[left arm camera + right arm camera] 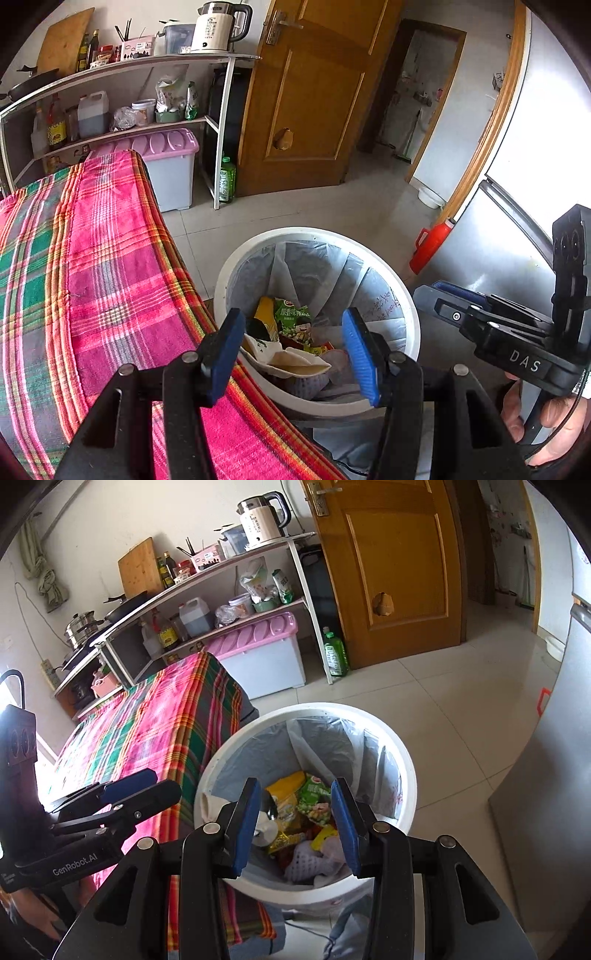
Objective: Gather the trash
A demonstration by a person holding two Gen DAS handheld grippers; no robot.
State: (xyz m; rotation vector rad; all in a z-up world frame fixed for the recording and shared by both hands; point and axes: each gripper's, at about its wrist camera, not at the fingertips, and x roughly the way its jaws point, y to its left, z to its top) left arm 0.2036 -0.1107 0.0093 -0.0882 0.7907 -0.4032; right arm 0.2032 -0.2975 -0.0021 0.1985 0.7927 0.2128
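A white trash bin (412, 328) lined with a clear bag stands on the floor beside the table; it also shows in the right wrist view (406, 768). Inside lie snack wrappers, among them a green packet (295, 319) (314, 794), a yellow packet (286, 792) and white paper (291, 363). My left gripper (295, 352) is open and empty, just above the bin's near rim. My right gripper (297, 825) is open and empty, also over the bin. Each gripper shows in the other's view, the right one (458, 306) and the left one (122, 794).
A table with a pink and green plaid cloth (92, 277) (155, 723) stands left of the bin. Behind are a kitchen shelf (122, 74), a pink-lidded storage box (170, 162), a green bottle (227, 181) and a wooden door (314, 92). A silver fridge (517, 229) and red thermos (430, 245) stand right.
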